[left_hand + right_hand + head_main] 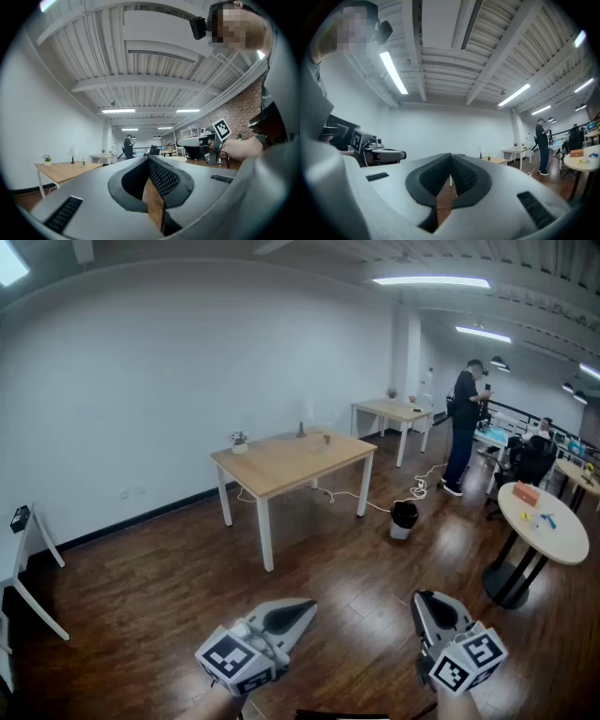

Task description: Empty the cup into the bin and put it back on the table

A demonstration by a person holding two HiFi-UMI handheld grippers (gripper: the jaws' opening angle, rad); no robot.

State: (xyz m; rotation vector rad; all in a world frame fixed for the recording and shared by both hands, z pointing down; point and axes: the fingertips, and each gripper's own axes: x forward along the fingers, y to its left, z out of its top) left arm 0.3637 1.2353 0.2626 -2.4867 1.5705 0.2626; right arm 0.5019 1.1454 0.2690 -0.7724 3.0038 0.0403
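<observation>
A small cup (326, 438) stands on the far right part of the wooden table (281, 465) in the middle of the room. The black bin (404, 517) is on the floor to the right of that table. Both grippers are low in the head view, well short of the table. My left gripper (302, 608) is shut with nothing in it, its tips meeting in the left gripper view (149, 159). My right gripper (425, 602) is also shut and empty, and its jaws meet in the right gripper view (451, 157), where the cup (489, 158) is a speck far off.
A small plant (239, 440) and a dark upright item (301, 430) also stand on the wooden table. A person (464, 427) stands near a second table (394, 411) at the back. At right is a round white table (553, 526). A cable (375, 504) trails over the floor.
</observation>
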